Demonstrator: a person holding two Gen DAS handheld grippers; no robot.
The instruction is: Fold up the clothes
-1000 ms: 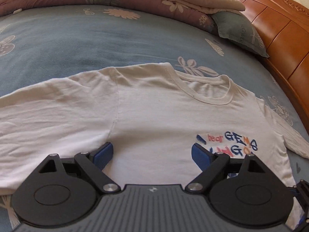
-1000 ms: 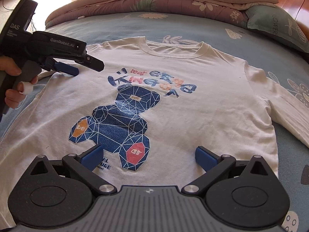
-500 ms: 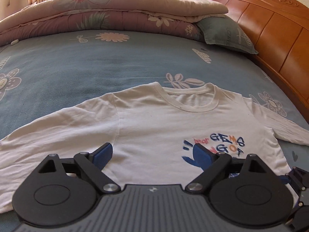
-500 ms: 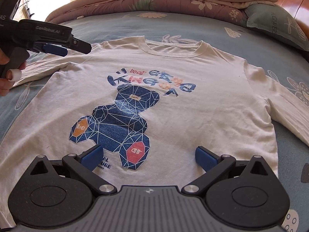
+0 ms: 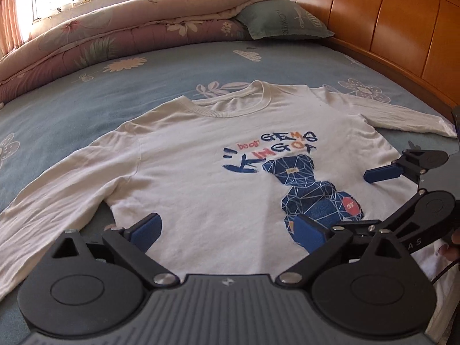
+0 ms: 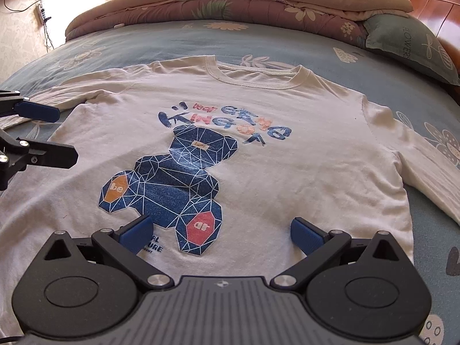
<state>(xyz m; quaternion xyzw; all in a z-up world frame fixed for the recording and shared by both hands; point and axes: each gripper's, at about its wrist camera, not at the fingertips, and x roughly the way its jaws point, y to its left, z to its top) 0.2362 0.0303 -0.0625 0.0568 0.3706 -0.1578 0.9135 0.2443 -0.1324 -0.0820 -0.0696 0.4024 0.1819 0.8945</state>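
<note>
White shirt (image 6: pixel 287 172) lies flat, print up, sleeves spread on the bed (image 6: pixel 172 40), no fold showing; left gripper (image 5: pixel 230 230) and right gripper (image 6: pixel 221 233) hover, fingers apart, empty.

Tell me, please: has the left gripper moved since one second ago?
Yes. In the right wrist view the left gripper has dropped lower and drawn back toward the left edge, away from the collar of the white shirt, open.

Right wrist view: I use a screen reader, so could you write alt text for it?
A white shirt with a blue bear print lies flat, front up, on a blue floral bedsheet. The open right gripper hovers over its hem; the open left gripper enters from the left edge.
</note>
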